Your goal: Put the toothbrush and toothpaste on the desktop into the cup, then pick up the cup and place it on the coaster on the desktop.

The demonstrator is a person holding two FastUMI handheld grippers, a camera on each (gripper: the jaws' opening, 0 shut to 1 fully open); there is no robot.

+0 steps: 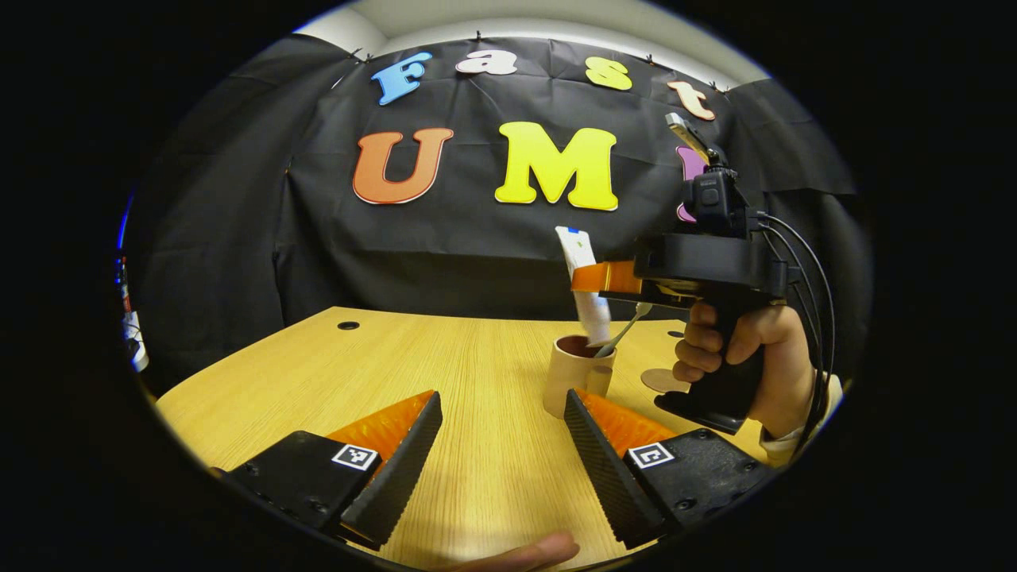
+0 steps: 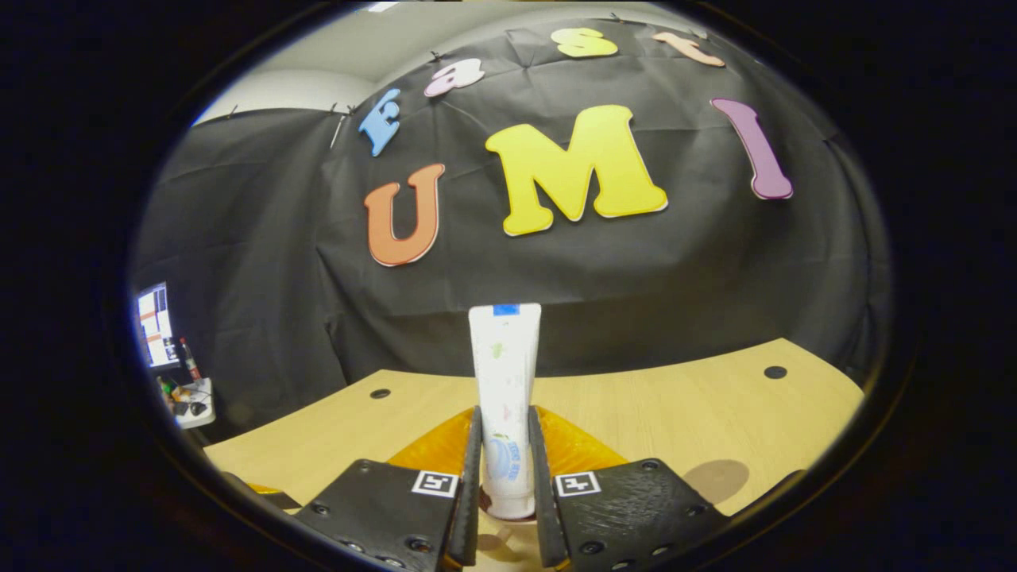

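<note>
left gripper (image 1: pixel 502 453) fingers apart, lower centre, empty | cup (image 1: pixel 574 375) on bench (image 1: pixel 445 349), toothbrush (image 1: pixel 628 330) inside | right gripper (image 2: pixel 504 492) clamped on toothpaste (image 2: pixel 504 381), lowering into cup | coaster (image 1: pixel 661 380) right, unused; cup move remains

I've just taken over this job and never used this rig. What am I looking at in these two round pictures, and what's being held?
No robot arm here: a person holds a handheld two-finger gripper in each hand. Each picture comes from a camera riding on one gripper.

In the left gripper view, the left gripper is open above the wooden desk. Ahead stands the cup, with the toothbrush already in it and the round coaster beyond.

The right gripper is shut on the toothpaste, held upright, its lower end entering the cup.
</note>
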